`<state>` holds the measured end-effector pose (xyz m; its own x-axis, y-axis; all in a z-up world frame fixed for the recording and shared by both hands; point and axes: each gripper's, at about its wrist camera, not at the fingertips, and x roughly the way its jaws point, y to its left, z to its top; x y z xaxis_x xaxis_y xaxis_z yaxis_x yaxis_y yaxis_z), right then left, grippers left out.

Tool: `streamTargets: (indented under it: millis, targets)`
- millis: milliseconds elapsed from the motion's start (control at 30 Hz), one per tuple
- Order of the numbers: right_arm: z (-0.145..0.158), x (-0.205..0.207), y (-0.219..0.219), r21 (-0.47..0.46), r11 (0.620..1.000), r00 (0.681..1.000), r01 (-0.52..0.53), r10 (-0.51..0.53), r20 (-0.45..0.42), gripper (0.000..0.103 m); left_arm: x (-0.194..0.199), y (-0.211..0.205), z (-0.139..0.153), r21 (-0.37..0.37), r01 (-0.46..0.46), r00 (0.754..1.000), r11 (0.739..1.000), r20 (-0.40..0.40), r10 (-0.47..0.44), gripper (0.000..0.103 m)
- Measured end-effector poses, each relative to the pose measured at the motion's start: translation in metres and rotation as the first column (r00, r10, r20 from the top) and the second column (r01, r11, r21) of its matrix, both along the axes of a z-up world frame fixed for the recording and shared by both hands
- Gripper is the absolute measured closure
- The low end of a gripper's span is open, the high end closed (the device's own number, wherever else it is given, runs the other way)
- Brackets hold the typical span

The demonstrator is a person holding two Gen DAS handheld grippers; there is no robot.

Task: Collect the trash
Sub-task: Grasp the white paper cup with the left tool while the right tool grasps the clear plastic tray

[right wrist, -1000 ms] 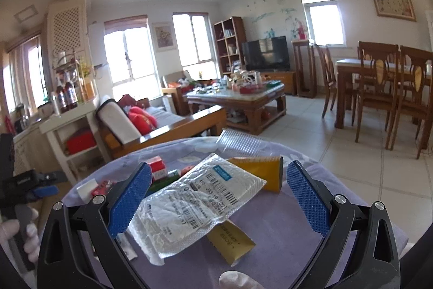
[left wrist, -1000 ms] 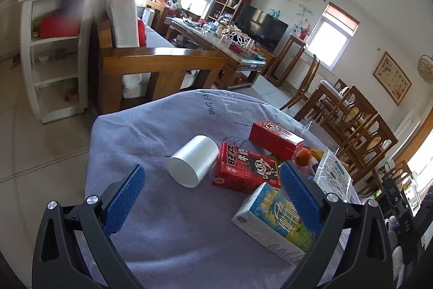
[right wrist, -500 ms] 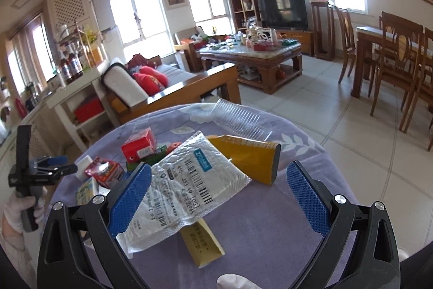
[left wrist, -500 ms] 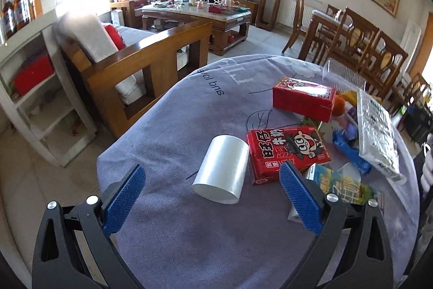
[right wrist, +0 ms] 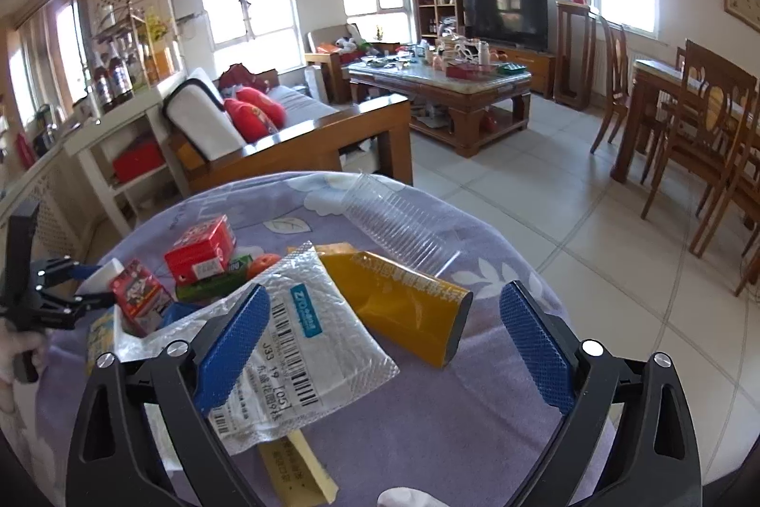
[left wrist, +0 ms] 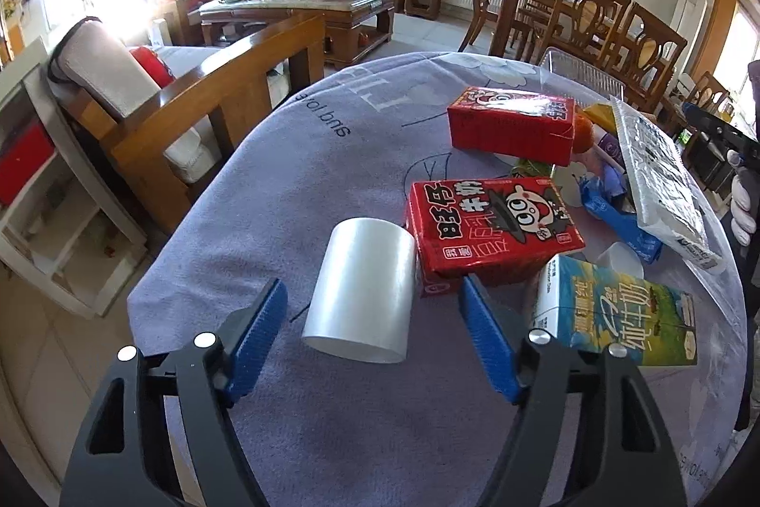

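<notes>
A white cup (left wrist: 361, 293) lies on its side on the purple-clothed table (left wrist: 332, 155). My left gripper (left wrist: 373, 340) straddles the cup's near end, its jaws closing, and the blue pads stand clear of the cup on both sides. A red milk carton (left wrist: 494, 226) touches the cup's right side, with a blue-and-white milk carton (left wrist: 617, 317) beyond it. My right gripper (right wrist: 384, 340) hangs open over a silver bubble mailer (right wrist: 294, 340) and a yellow pouch (right wrist: 403, 302), holding nothing. The left gripper (right wrist: 71, 288) also shows at the far left of the right wrist view.
A second red carton (left wrist: 510, 124), a blue wrapper (left wrist: 617, 217) and an orange fruit (right wrist: 263, 262) crowd the table's middle. A stack of clear plastic cups (right wrist: 394, 222) lies at the far edge. A wooden sofa (left wrist: 228, 93) stands just behind the table.
The left gripper has rolled and come down closer to the white cup, and its jaws have narrowed around it. The right gripper has shifted sideways over the mailer and pouch, still open.
</notes>
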<state>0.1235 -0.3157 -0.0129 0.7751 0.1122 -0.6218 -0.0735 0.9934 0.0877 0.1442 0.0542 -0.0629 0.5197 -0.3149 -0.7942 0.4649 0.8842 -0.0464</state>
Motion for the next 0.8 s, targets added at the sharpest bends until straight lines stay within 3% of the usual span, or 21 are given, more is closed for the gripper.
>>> streamTargets:
  millis: [133,200,267,300,500,600,667,800]
  targets:
    - [-0.006,0.022,-0.016,0.078,0.996,0.999,0.033,-0.029,-0.043,0.01,0.001,-0.003,0.0,-0.019,0.002,1.0,1.0,-0.008,-0.002,0.031]
    - [-0.004,0.034,-0.024,0.112,0.993,0.998,0.038,-0.033,-0.048,0.01,0.003,-0.004,-0.003,-0.03,0.013,1.0,0.999,-0.027,-0.014,0.042]
    - [0.0,0.049,-0.027,0.101,0.994,0.998,0.036,-0.031,-0.047,0.01,0.003,-0.006,-0.007,-0.017,0.012,0.999,1.0,-0.039,-0.012,0.058]
    - [0.001,0.057,-0.027,0.093,0.995,0.998,0.03,-0.025,-0.052,0.01,0.002,-0.007,-0.007,-0.016,0.013,0.999,1.0,-0.037,-0.013,0.061]
    - [-0.002,0.111,-0.015,-0.017,0.996,0.99,-0.084,0.081,-0.117,0.011,0.001,-0.007,-0.007,-0.03,0.031,0.999,0.999,-0.038,-0.033,0.063]
    - [-0.009,0.13,-0.003,-0.08,0.985,0.976,-0.153,0.138,-0.166,0.022,0.001,-0.001,-0.005,-0.065,0.02,0.999,0.998,-0.044,-0.023,0.063]
    - [-0.014,0.138,0.003,-0.113,0.975,0.966,-0.189,0.164,-0.198,0.025,0.003,0.003,-0.005,-0.085,0.003,0.999,0.996,-0.051,-0.008,0.063]
    - [-0.027,0.145,0.018,-0.155,0.949,0.936,-0.274,0.226,-0.271,0.045,0.004,0.002,-0.006,-0.087,-0.002,0.998,0.996,-0.059,-0.003,0.063]
